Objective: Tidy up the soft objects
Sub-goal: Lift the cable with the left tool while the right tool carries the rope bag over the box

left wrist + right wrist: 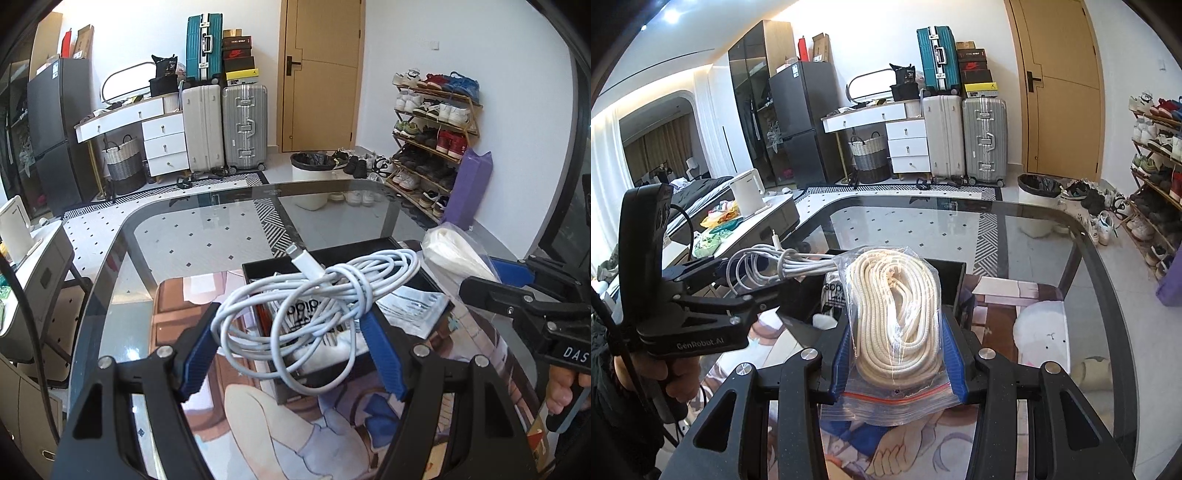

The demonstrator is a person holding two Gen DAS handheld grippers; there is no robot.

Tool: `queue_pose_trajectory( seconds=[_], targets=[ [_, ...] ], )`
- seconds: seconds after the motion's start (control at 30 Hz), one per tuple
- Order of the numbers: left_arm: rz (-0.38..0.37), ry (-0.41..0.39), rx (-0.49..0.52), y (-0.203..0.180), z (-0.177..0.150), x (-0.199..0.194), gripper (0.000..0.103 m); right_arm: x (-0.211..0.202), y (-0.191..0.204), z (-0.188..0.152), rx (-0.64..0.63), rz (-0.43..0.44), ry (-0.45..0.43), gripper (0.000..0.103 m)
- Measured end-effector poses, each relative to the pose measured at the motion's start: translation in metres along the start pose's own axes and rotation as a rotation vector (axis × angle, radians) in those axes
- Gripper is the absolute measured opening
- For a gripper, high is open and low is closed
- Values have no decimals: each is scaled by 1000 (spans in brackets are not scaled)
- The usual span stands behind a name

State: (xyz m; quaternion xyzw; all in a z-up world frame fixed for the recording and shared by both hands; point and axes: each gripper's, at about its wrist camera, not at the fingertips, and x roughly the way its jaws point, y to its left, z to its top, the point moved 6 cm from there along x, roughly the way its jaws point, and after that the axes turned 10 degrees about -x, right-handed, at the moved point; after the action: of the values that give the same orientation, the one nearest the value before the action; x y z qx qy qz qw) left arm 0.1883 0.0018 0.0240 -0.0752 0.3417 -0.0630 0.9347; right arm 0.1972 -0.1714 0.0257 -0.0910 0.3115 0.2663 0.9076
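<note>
The left gripper (291, 332) is closed only loosely on a cable (317, 295) coil, above the black box (369, 247) near the middle of the tabletop (207, 229). The right gripper (897, 350) is clamped on a bag (894, 321) of rope, also over the box. I think the cable can slip, because a loop hangs below the fingers and may catch the box wall. The slippery bag can slide out, and the two grippers, being close, may collide.
</note>
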Motion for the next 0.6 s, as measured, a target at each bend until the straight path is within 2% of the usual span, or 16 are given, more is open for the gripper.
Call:
queue_pose_trajectory(
  seconds=[0.6],
  targets=[
    [27, 64, 58, -4, -3, 48, 74, 54, -14, 22, 1, -25, 30, 43]
  ],
)
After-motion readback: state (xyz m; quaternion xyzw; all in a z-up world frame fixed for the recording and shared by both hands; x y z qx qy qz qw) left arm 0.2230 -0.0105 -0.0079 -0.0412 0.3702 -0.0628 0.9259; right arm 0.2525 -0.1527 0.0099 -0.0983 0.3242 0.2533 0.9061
